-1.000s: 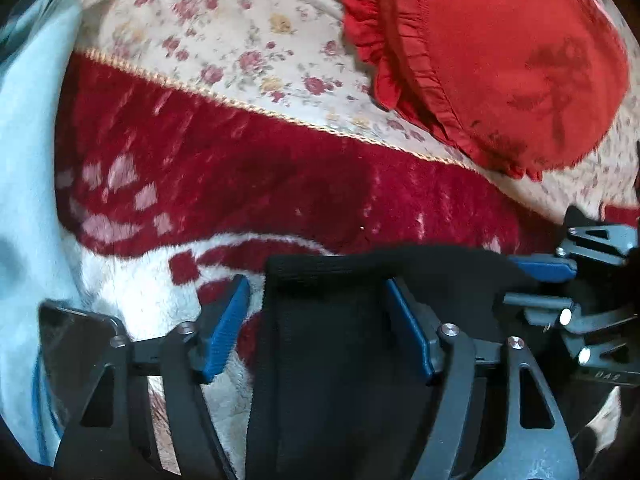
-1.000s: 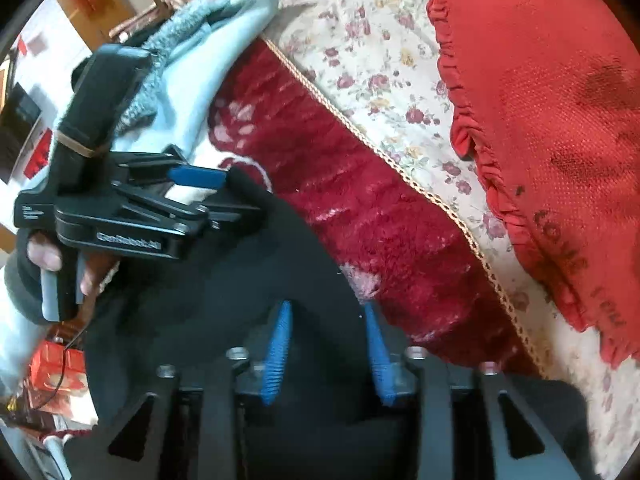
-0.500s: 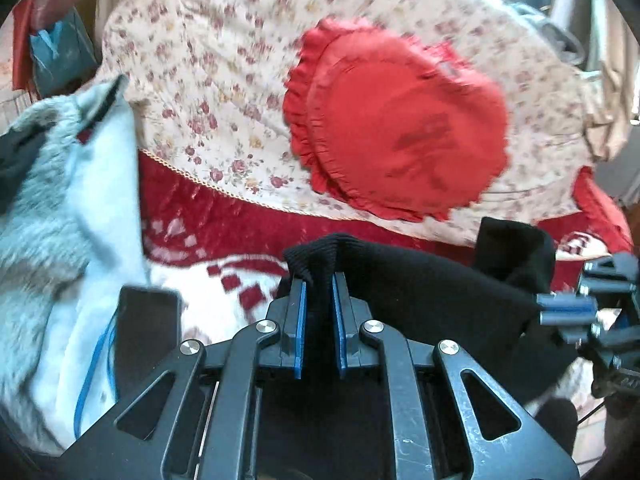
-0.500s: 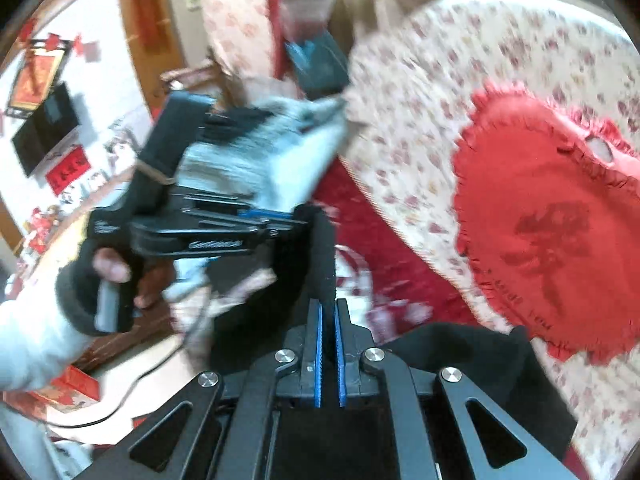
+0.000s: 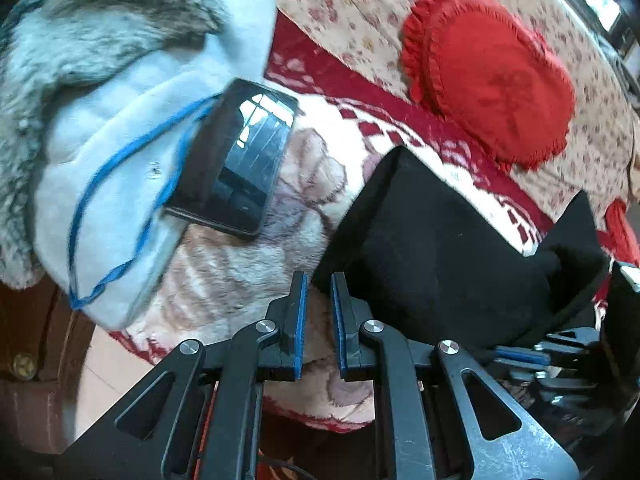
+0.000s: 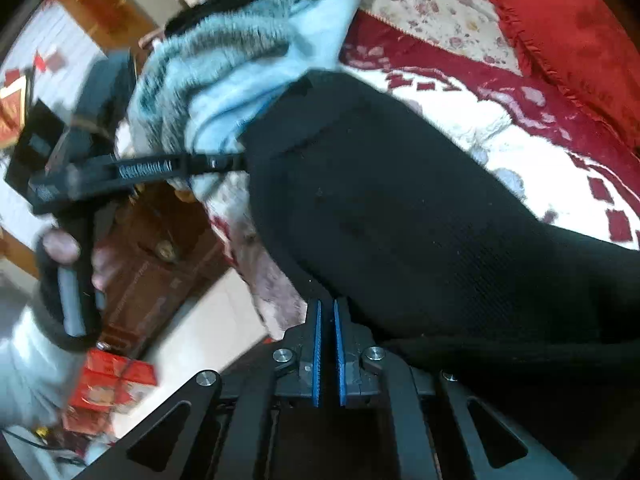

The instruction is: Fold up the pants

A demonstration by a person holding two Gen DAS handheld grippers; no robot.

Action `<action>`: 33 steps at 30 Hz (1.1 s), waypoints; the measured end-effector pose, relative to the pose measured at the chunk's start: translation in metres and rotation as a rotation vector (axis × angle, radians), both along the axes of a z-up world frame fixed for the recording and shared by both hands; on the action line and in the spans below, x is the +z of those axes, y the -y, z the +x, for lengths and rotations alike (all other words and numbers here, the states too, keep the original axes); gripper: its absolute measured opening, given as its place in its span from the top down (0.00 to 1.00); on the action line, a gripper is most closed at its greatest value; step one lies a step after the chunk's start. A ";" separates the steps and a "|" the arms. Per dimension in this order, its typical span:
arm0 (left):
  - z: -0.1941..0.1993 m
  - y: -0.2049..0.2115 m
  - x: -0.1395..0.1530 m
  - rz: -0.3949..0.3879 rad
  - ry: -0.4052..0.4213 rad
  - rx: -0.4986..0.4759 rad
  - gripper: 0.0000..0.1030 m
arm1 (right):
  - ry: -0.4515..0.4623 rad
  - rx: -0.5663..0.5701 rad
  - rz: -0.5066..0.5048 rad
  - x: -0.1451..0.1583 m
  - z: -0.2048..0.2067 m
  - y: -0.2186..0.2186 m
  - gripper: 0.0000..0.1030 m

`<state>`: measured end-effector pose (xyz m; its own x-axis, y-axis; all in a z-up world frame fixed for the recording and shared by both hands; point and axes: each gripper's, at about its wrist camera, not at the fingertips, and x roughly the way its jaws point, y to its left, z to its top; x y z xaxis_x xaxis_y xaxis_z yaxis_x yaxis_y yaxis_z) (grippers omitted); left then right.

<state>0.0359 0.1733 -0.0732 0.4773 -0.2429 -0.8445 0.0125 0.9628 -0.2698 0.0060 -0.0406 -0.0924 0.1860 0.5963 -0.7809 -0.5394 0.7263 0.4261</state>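
Both grippers are now clamping narrow on the black pants (image 6: 400,208): left gripper (image 5: 318,292) mid-frame, right gripper (image 6: 327,312) at bottom centre, after gaping earlier.

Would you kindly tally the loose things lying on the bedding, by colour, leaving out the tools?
Black: 2, the pants and the phone
Red: 1, the heart cushion
Pale blue: 1, the fur-trimmed coat
Total: 4
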 end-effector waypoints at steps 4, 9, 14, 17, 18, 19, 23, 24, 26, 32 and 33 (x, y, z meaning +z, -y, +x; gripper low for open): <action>-0.008 -0.004 0.006 -0.045 0.021 0.016 0.70 | 0.081 -0.004 0.029 0.037 -0.002 0.012 0.69; -0.009 0.005 0.004 -0.141 0.017 0.030 0.47 | 0.128 -0.075 0.023 0.051 0.037 0.015 0.60; -0.001 0.018 -0.017 -0.104 -0.038 0.058 0.47 | 0.037 -0.093 -0.065 0.023 0.094 0.000 0.60; 0.002 0.018 -0.028 -0.119 -0.057 0.102 0.40 | 0.008 -0.083 -0.090 0.008 0.115 -0.012 0.57; 0.003 0.018 -0.031 -0.117 -0.055 0.121 0.36 | 0.004 -0.074 -0.099 0.004 0.118 -0.015 0.56; 0.003 0.017 -0.033 -0.118 -0.053 0.138 0.35 | 0.009 -0.065 -0.099 0.002 0.121 -0.019 0.56; 0.001 0.016 -0.029 -0.128 -0.039 0.140 0.36 | 0.011 -0.048 -0.065 0.003 0.123 -0.023 0.72; -0.001 0.016 -0.025 -0.122 -0.027 0.132 0.36 | 0.027 -0.033 -0.074 0.006 0.121 -0.028 0.80; -0.006 0.014 -0.013 -0.107 0.010 0.125 0.36 | 0.075 0.008 -0.091 0.016 0.115 -0.043 0.86; -0.011 0.010 0.007 -0.063 0.089 0.141 0.36 | 0.173 0.047 -0.065 0.038 0.118 -0.084 0.87; -0.009 0.011 0.004 -0.057 0.076 0.141 0.36 | 0.172 0.039 -0.086 0.032 0.121 -0.089 0.87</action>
